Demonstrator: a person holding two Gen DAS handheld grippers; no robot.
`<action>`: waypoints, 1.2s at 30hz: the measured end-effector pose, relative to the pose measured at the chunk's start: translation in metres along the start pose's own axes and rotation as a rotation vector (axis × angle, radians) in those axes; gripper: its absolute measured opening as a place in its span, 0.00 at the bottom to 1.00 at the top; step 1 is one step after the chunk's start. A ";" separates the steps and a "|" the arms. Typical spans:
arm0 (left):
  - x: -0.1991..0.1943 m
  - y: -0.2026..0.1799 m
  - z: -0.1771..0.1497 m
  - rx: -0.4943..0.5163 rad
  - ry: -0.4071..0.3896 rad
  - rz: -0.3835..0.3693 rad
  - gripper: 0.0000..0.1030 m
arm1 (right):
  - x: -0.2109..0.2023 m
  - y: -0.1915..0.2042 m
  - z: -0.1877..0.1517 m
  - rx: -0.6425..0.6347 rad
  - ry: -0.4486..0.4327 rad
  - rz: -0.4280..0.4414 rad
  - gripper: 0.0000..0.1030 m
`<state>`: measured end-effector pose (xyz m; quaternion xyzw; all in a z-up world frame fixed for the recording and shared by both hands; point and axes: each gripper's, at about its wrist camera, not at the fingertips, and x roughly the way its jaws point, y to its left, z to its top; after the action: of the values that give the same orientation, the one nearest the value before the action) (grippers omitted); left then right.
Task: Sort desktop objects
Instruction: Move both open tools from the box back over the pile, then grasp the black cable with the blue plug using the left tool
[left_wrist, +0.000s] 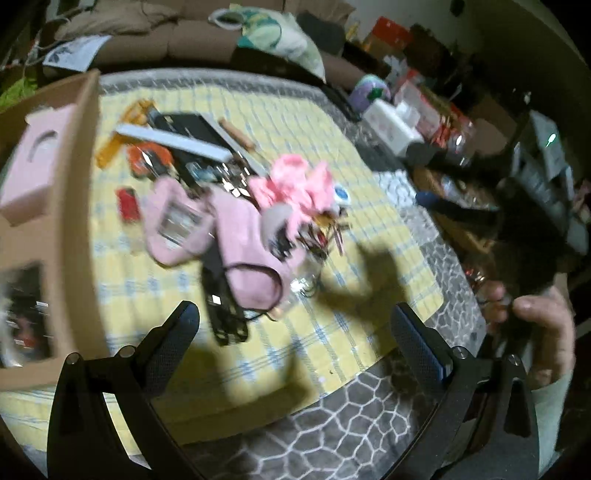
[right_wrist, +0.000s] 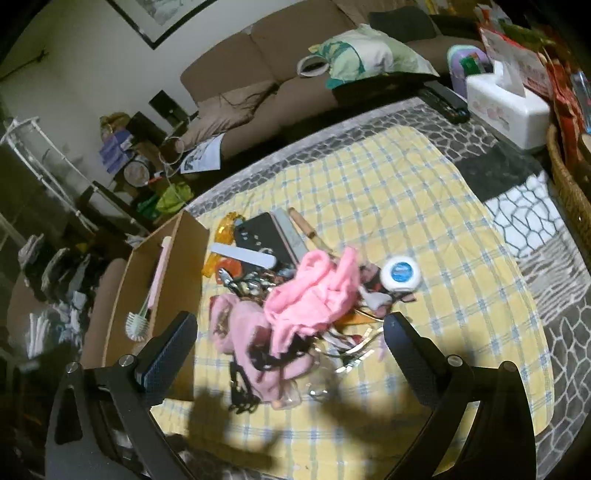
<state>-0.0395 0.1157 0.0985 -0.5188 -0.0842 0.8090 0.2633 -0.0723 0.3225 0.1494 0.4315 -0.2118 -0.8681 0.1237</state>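
Note:
A heap of small objects lies on a yellow checked cloth (right_wrist: 424, 221): a bright pink cloth (right_wrist: 314, 291) (left_wrist: 295, 184), pale pink fabric pieces (right_wrist: 251, 332) (left_wrist: 236, 243), a black strap (right_wrist: 240, 384) (left_wrist: 221, 314), a white round container with a blue lid (right_wrist: 400, 275), a black flat case (right_wrist: 266, 236), a white nail file (right_wrist: 243, 254), orange items and metal clips. An open cardboard box (right_wrist: 162, 280) (left_wrist: 74, 221) stands left of the heap. My left gripper (left_wrist: 295, 332) is open and empty above the cloth's near side. My right gripper (right_wrist: 290, 343) is open and empty above the heap.
The box holds a brush with a pink handle (right_wrist: 147, 306) and a pink carton (left_wrist: 33, 170). A white tissue box (right_wrist: 506, 107), a remote (right_wrist: 443, 99) and a wicker basket (right_wrist: 569, 192) stand at the table's far right. A brown sofa (right_wrist: 258, 92) is behind.

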 end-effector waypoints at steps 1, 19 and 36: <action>0.009 0.000 -0.001 -0.007 0.007 0.006 1.00 | 0.000 -0.006 0.000 0.010 0.003 -0.003 1.00; 0.059 0.041 0.002 -0.042 0.070 0.026 1.00 | 0.031 -0.049 0.018 0.121 0.032 0.069 1.00; 0.073 0.050 -0.011 -0.024 0.071 0.029 0.79 | 0.085 0.027 -0.014 -0.076 0.209 0.159 0.67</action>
<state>-0.0704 0.1097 0.0149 -0.5515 -0.0768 0.7927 0.2482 -0.1111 0.2615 0.0949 0.4966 -0.1982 -0.8132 0.2300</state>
